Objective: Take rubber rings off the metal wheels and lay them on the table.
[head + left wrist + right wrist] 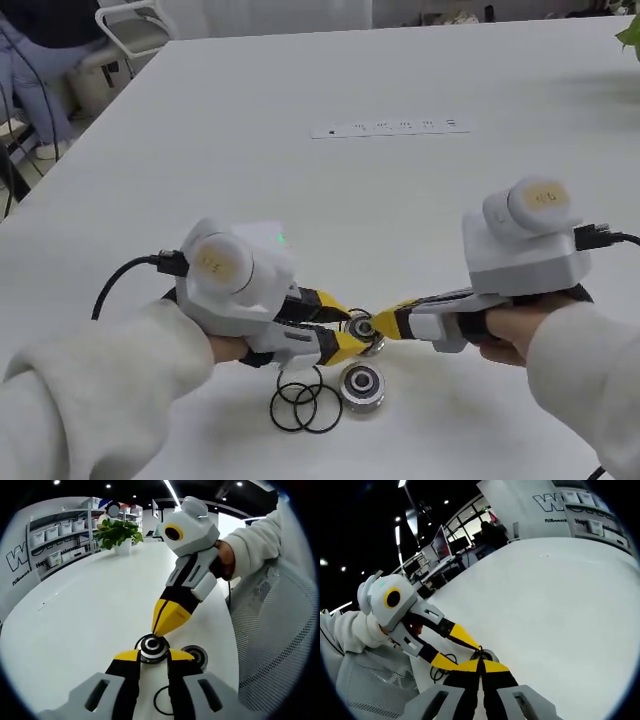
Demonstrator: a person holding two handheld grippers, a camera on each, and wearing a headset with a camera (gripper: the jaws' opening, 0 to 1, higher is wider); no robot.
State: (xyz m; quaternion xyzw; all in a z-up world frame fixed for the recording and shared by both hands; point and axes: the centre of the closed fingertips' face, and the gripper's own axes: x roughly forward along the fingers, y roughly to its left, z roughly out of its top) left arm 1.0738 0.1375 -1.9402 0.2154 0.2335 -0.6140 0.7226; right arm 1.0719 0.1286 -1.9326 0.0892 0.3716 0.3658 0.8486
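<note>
Wheel [152,647] flat, axle up, in L claw [154,655]

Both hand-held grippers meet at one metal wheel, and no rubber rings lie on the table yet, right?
No: the head view shows black rubber rings lying on the white table. The left hand-held gripper and right hand-held gripper do meet at one round metal wheel.

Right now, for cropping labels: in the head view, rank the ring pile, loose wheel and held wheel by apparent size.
1. ring pile
2. loose wheel
3. held wheel, partly covered, so third is unsure.
</note>
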